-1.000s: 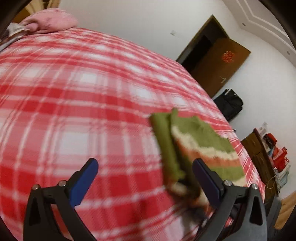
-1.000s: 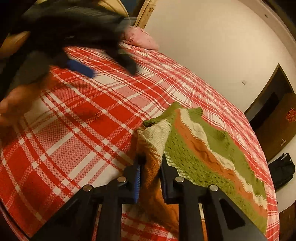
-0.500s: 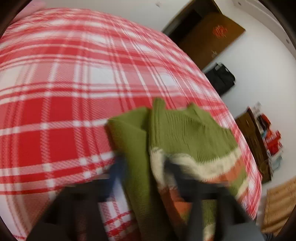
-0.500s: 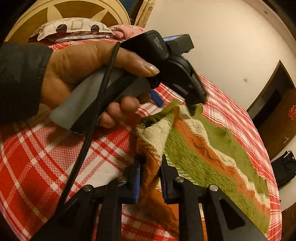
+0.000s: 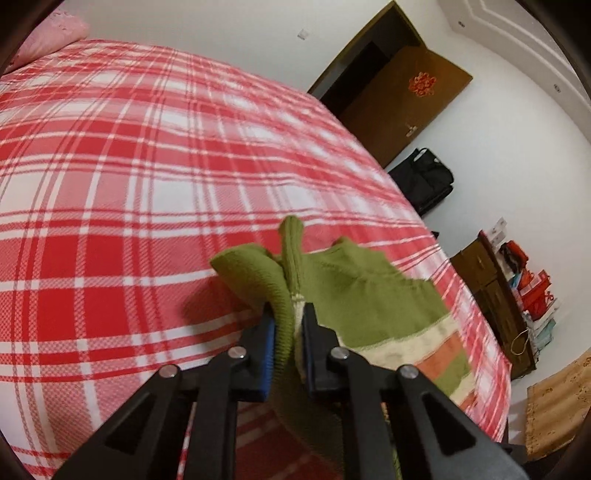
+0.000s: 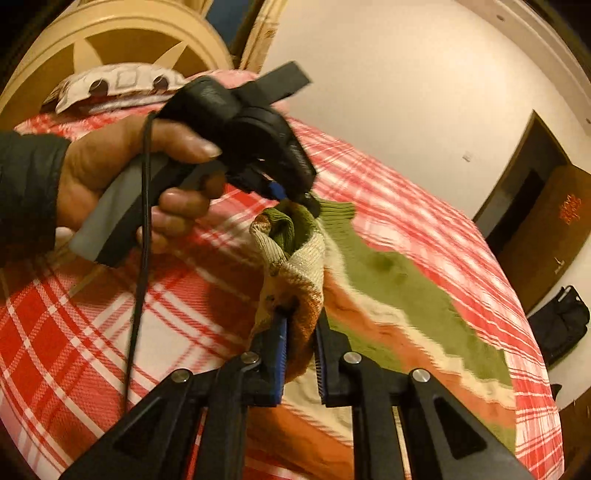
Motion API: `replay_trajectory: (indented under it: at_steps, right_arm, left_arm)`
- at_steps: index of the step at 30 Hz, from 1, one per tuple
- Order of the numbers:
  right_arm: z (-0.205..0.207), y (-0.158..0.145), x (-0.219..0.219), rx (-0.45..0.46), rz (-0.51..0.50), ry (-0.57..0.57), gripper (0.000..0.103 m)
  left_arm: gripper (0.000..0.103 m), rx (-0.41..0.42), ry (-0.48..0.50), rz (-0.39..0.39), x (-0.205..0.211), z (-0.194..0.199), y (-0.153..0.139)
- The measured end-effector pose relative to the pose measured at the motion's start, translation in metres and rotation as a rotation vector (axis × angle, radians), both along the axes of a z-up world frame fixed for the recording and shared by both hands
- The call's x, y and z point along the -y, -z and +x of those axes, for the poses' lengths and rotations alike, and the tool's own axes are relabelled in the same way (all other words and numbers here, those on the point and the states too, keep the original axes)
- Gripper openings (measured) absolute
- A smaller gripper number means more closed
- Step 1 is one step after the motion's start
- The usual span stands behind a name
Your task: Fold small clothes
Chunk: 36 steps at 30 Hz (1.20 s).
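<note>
A small knitted sweater (image 6: pixel 391 288), green with cream and orange stripes, lies on a red and white plaid bed (image 5: pixel 129 206). My left gripper (image 5: pixel 289 321) is shut on the sweater's green ribbed edge (image 5: pixel 258 269) and lifts it off the bed. It also shows in the right wrist view (image 6: pixel 291 194), held by a hand, pinching the sweater's far corner. My right gripper (image 6: pixel 301 325) is shut on the cream and orange edge of the sweater (image 6: pixel 295 258), bunched between its pads.
A pink pillow (image 5: pixel 55 33) lies at the bed's far end. A wooden headboard (image 6: pixel 110 40) stands behind. A brown door (image 5: pixel 406 99), a black bag (image 5: pixel 424 181) and a low cabinet (image 5: pixel 495 295) with boxes stand past the bed's right edge.
My left gripper was open beside the sweater; it moved in and shut on the green edge, then lifted it. My right gripper kept its hold and raised its corner a little.
</note>
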State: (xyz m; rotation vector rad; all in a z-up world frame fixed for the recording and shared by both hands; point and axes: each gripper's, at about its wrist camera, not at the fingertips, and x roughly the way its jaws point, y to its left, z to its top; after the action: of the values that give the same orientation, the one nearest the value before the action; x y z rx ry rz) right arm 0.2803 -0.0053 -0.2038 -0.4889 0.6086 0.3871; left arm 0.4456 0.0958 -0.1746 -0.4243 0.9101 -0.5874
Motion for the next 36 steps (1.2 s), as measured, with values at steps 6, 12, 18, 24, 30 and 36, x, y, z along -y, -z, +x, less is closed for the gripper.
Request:
replay_trajectory:
  at_steps: [6, 12, 18, 24, 30, 36]
  right_arm:
    - [-0.010, -0.024, 0.032, 0.016, 0.084, 0.048, 0.010]
    - [-0.021, -0.048, 0.073, 0.056, 0.139, 0.101, 0.009]
    - [-0.032, -0.062, 0.121, 0.086, 0.202, 0.180, 0.009]
    - [-0.041, -0.062, 0.162, 0.086, 0.233, 0.250, 0.009]
    - [-0.045, -0.045, 0.217, 0.017, 0.278, 0.356, 0.009]
    - [-0.050, -0.015, 0.258, -0.101, 0.321, 0.431, 0.008]
  left_arm:
    - [0.013, 0.074, 0.027, -0.052, 0.023, -0.008, -0.039]
    - [0.013, 0.168, 0.092, -0.037, 0.072, -0.022, -0.082]
    - [0.013, 0.215, 0.176, -0.028, 0.126, -0.032, -0.103]
    - [0.013, 0.236, 0.263, -0.013, 0.185, -0.042, -0.107]
    - [0.013, 0.191, 0.347, 0.033, 0.252, -0.044, -0.080]
    - [0.010, 0.171, 0.407, 0.117, 0.299, -0.056, -0.049]
